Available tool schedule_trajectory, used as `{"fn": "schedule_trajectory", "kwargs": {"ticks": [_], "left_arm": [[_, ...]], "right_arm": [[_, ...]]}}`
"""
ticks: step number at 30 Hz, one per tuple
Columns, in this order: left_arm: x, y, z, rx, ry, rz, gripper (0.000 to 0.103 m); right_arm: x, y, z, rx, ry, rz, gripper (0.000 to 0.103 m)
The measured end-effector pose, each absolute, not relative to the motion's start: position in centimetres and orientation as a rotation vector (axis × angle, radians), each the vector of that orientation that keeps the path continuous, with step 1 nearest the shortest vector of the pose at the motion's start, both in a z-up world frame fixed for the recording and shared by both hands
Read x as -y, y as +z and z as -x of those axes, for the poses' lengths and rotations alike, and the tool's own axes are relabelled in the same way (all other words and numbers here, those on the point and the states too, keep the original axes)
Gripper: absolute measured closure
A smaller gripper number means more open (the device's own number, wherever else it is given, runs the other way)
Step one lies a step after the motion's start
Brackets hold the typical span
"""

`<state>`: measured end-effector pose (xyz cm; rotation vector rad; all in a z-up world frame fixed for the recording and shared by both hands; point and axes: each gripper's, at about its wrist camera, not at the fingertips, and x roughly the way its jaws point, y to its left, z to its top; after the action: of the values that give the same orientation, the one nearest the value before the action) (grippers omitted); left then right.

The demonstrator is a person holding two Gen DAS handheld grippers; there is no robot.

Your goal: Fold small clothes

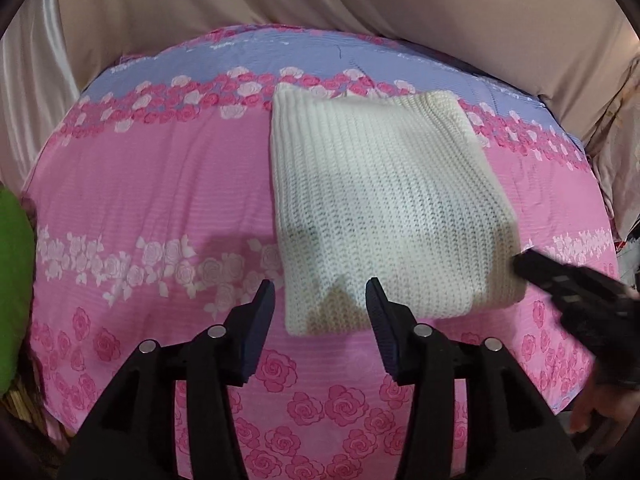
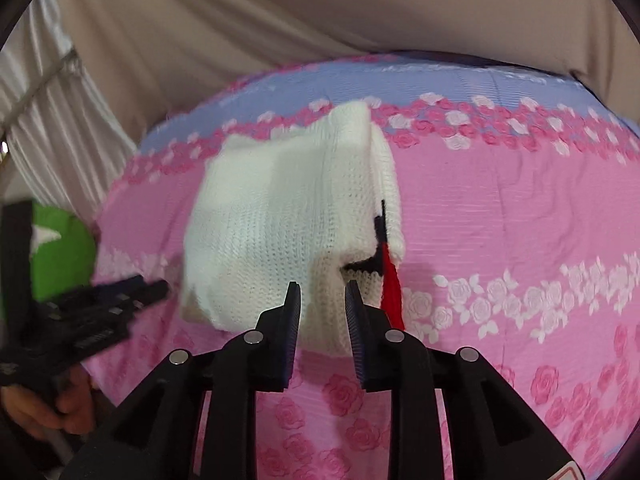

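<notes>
White knit garment point(image 1: 384, 208) lies folded on the floral-sheeted bed point(image 1: 160, 184). Judged soft, light, stretchy; best pinched at the near folded edge. Left gripper point(image 1: 320, 296) and right gripper point(image 2: 322, 294): fingers apart, nothing held.

No writing, brand name or number can be read anywhere here. At the bottom right corner of the right wrist view, on the black body of the right gripper point(image 2: 322, 294), sits the edge of a pale sticker point(image 2: 570, 474) with a red border, but it is cut off by the frame and nothing on it can be made out. The green thing point(image 2: 60, 248) at the left carries a white shape, not lettering.
</notes>
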<state>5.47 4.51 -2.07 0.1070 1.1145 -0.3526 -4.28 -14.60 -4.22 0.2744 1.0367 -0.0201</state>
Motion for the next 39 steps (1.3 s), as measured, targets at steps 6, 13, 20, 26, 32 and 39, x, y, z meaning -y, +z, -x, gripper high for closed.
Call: {"fn": "schedule_trajectory", "kwargs": {"ticks": [6, 13, 20, 26, 32, 39], "left_arm": [[-4.2, -2.3, -5.7, -1.114, -0.314, -0.120, 0.057], [-4.1, -2.0, -4.5, -1.053, -0.263, -0.139, 0.043], [-2.9, -2.2, -3.3, -1.023, -0.245, -0.160, 0.037], [-2.2, -1.7, -2.6, -0.978, -0.206, -0.183, 0.030], [-2.1, -1.7, -2.1, -0.968, -0.177, -0.186, 0.025], [-2.4, -1.8, -1.6, -0.956, -0.142, -0.181, 0.023]], "right_arm": [[16.1, -7.4, 4.2, -1.117, -0.055, -0.366, 0.081], [14.8, -1.8, 8.4, -0.927, -0.174, -0.364, 0.059], [12.9, -1.6, 8.4, -0.910, -0.239, -0.299, 0.037], [13.4, -2.1, 9.2, -0.917, -0.278, -0.340, 0.030], [12.0, -2.1, 9.0, -0.922, -0.261, -0.295, 0.029], [10.5, -2.1, 8.9, -0.925, -0.255, -0.239, 0.028]]}}
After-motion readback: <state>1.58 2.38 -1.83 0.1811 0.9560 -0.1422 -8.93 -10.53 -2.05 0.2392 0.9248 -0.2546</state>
